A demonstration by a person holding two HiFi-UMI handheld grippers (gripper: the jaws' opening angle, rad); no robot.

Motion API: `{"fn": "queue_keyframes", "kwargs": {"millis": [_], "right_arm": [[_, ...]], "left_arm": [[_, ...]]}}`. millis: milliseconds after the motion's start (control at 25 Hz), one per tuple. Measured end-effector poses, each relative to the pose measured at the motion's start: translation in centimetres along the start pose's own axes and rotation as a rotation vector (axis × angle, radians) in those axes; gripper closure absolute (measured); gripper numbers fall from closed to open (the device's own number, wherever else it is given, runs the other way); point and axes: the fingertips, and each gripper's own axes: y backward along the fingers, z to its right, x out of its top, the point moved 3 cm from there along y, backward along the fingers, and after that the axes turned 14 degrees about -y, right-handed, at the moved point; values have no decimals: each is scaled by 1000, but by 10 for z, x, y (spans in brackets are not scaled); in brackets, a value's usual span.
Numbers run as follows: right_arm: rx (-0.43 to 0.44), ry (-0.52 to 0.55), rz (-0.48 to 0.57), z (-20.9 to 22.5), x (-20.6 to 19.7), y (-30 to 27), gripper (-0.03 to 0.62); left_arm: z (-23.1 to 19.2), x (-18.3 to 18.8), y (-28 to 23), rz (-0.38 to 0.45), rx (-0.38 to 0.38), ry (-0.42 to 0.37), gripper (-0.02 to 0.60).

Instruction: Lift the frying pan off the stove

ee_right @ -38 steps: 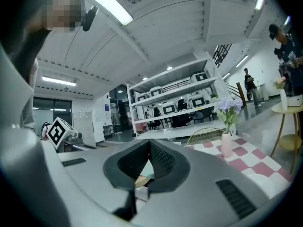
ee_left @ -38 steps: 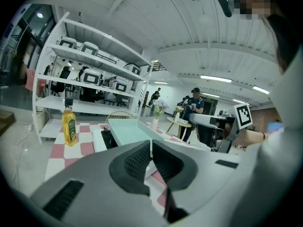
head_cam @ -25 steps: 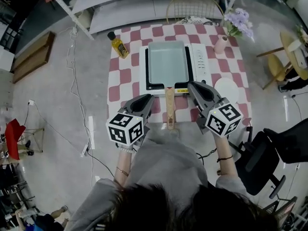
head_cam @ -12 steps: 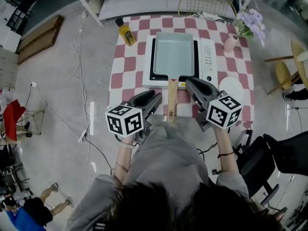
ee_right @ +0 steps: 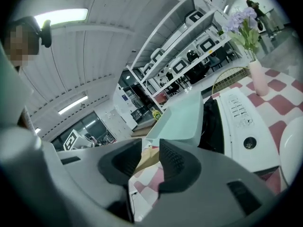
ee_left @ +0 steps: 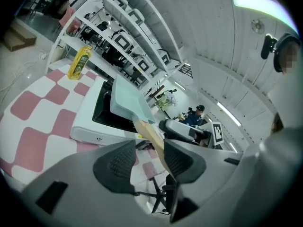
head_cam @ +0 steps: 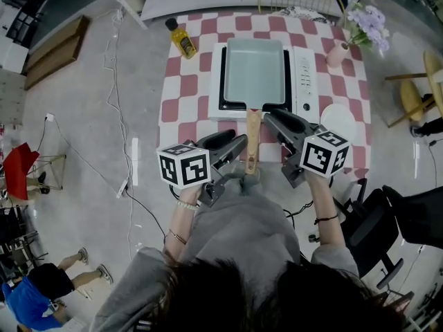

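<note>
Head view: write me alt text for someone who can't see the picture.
A person holds the left gripper and right gripper, jaws opening and empty, on either side of the wooden handle of a pale green frying pan on a white stove. The checked table also holds a yellow bottle, a vase of flowers and a plate.
</note>
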Motion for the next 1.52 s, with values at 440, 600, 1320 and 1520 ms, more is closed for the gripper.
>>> {"fn": "queue_keyframes", "kwargs": {"millis": [440,600,1320,1520], "right_arm": [[-18,-185,-30,13,-8,-13,418],[-2,-246,-47,15,-13,-18,396],[95,-439,-135,19,-25,-40,352],[187,-504,-155,12,-24,-50,352]], "left_arm": [[7,1,-7,-22,-107,85,367],[7,-4,-9,-45,-137,115,353],[26,-13,-31,-134,-303,189,337],[27,-13,-36,-149,-336,204,337]]}}
